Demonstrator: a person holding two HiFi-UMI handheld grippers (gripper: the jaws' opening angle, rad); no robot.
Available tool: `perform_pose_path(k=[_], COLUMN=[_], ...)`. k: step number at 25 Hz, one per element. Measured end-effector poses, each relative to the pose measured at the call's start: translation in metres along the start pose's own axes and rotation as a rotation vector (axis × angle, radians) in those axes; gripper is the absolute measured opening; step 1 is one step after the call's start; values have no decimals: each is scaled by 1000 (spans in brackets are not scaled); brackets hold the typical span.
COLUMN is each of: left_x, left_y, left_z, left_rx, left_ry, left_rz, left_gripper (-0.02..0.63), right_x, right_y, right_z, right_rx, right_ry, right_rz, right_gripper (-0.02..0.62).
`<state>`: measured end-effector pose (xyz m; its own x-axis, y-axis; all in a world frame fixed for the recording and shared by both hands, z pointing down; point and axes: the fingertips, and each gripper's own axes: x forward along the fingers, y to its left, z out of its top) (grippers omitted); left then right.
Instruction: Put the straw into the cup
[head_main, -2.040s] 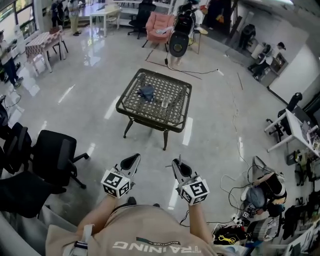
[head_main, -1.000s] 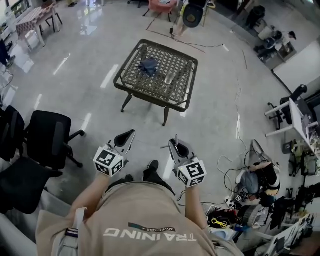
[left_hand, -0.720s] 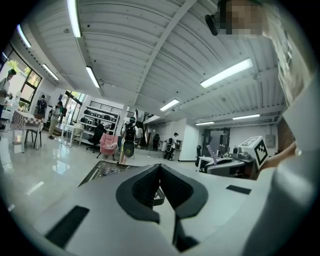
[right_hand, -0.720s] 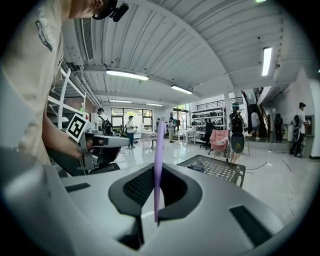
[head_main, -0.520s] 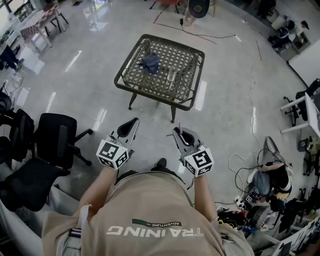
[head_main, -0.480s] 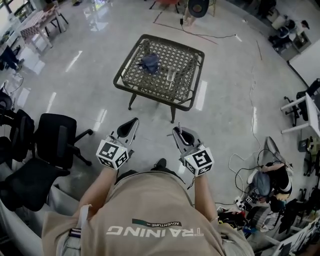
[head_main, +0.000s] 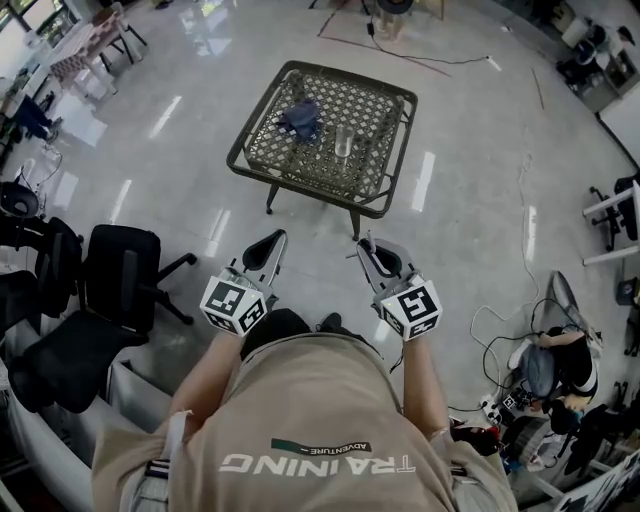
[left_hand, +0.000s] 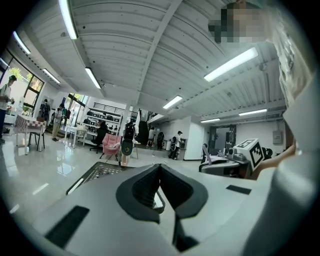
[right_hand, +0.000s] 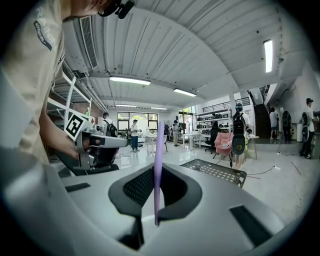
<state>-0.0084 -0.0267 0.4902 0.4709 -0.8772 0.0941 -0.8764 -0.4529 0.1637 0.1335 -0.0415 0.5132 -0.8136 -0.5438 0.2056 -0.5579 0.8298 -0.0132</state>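
Straight ahead on the lattice table (head_main: 301, 186) stands the clear cup (head_main: 344, 141), well apart from both claws and a shade nearer the right claw (head_main: 368, 246). That one is pinched tight on the purple straw (right_hand: 158, 165), whose long axis stands upright between the jaws. Over on the other side, the left claw (left_hand: 160, 169) is closed with nothing in it. Against a second ago, the gap to the table has narrowed and both claws have carried forward, with the grip on the straw unchanged.
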Motion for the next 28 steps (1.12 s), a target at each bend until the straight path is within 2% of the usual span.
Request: perform_pose_path(k=[7, 14, 21, 28], left_x=[3, 12, 42, 54], left_y=[-2, 33, 72, 120], left_z=[-4, -15, 9, 13], left_rx=[-3, -48, -33, -39], left_ry=[26, 26, -16, -9], left_rz=[-7, 7, -7, -43], left_gripper=[15, 15, 15, 15], right_x=[5, 33, 65, 106], right_y=[-9, -14, -38, -49], right_z=[-6, -12, 16, 30], right_rx=[35, -14, -51, -55], right_ry=[6, 90, 87, 78], right_rz=[-1, 13, -17, -68], right_gripper=[31, 31, 31, 31])
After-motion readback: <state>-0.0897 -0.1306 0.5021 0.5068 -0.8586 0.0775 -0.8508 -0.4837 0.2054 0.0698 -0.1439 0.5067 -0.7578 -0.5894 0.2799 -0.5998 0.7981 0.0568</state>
